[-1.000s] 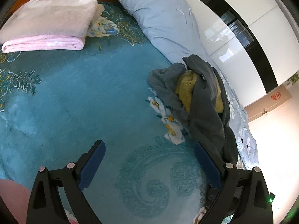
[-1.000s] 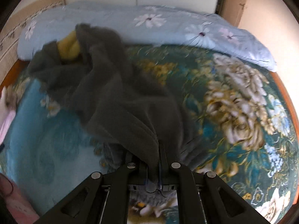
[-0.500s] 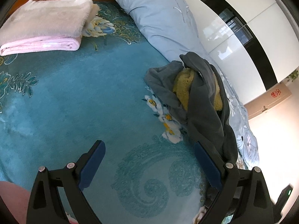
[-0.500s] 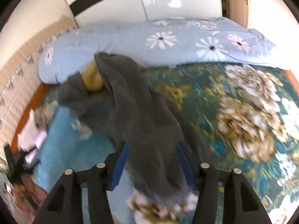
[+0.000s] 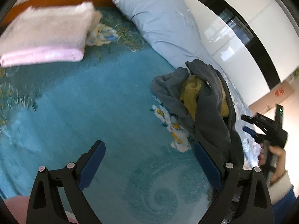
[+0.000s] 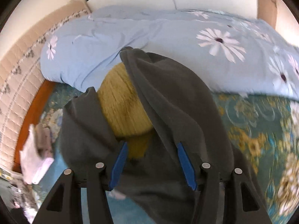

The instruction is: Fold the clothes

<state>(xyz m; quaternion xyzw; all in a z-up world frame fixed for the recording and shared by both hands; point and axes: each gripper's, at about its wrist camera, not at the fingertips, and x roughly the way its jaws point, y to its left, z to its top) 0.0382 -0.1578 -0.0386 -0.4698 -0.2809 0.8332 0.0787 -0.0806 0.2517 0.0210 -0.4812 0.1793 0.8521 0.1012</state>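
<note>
Both grippers' jaws gape: left gripper (image 5: 149, 160) over teal blanket (image 5: 78, 112), right gripper (image 6: 153, 160) above grey garment (image 6: 175, 100) (holding nothing)

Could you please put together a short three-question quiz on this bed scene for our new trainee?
1. True or false: the right gripper is clamped shut on the dark grey garment.
2. What colour is the fleecy lining showing inside that garment?
3. The folded pink and white blanket lies: A) on the garment, B) apart from it near the wooden bed edge, C) under the blue daisy duvet.

Key: 1 false, its jaws stand apart; 2 yellow; 3 B.
</note>
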